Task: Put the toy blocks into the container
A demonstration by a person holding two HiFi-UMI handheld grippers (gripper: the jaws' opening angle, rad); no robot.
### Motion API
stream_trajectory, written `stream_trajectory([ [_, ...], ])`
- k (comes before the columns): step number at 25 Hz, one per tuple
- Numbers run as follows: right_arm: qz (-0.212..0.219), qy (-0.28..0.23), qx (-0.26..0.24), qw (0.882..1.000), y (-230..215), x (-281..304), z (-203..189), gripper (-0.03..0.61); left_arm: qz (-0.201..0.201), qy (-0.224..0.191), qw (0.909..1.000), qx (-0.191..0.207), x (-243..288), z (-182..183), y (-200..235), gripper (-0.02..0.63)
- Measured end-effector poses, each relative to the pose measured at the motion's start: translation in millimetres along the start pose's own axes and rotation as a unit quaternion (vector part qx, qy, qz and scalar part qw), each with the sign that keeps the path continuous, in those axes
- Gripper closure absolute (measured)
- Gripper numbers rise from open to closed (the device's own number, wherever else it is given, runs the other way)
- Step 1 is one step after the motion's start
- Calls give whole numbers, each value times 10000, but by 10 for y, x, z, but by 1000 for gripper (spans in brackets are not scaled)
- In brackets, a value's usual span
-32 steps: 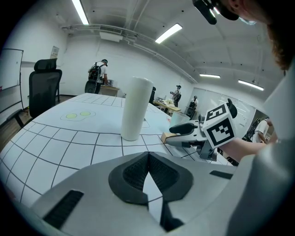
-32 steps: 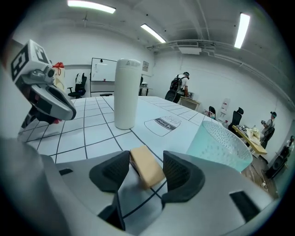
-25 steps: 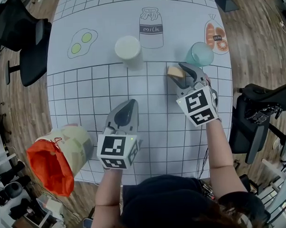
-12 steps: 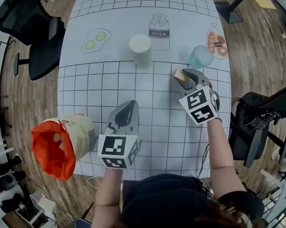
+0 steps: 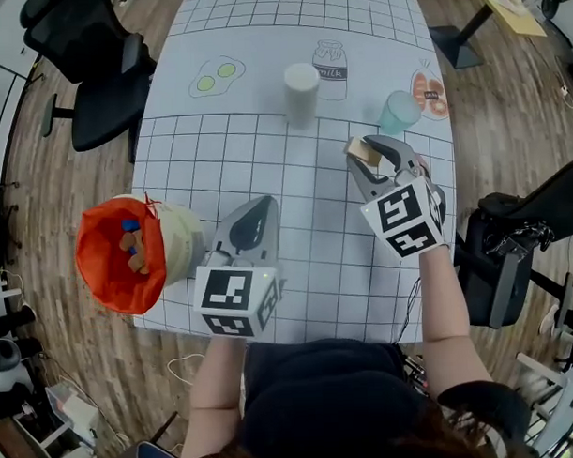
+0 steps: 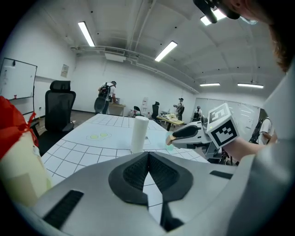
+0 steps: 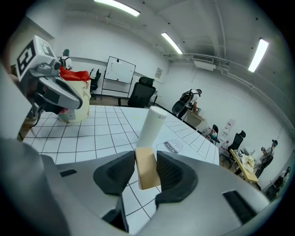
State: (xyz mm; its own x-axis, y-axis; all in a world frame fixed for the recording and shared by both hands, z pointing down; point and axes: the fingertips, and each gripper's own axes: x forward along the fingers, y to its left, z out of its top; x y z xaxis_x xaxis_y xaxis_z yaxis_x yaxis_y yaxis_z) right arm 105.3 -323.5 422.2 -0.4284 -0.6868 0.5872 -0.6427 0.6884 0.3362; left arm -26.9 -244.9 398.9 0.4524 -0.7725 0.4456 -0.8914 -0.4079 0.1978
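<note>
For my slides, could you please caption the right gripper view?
Right gripper holds a tan block between its fingers above the gridded table, a white cylinder standing beyond.

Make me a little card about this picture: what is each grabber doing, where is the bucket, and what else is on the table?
Right gripper: shut on a tan block, held over the table
Left gripper: shut, nothing in it
Bucket: at the table's left edge, orange lining, open top
Inside the bucket: a few blocks, one of them blue
Also on the table: white cup, green cup
</note>
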Motion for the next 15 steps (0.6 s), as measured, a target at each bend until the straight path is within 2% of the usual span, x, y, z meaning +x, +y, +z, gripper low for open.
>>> stream_trajectory([
  [8,93,-719,-674,9951,564,-511,913,416,158,-609,9980,22,-843,293,117,591],
  [15,596,-1301,-1127,9833,1507,-584,1805,416,693,-1069,9918,-61,-1808,355,712,590],
])
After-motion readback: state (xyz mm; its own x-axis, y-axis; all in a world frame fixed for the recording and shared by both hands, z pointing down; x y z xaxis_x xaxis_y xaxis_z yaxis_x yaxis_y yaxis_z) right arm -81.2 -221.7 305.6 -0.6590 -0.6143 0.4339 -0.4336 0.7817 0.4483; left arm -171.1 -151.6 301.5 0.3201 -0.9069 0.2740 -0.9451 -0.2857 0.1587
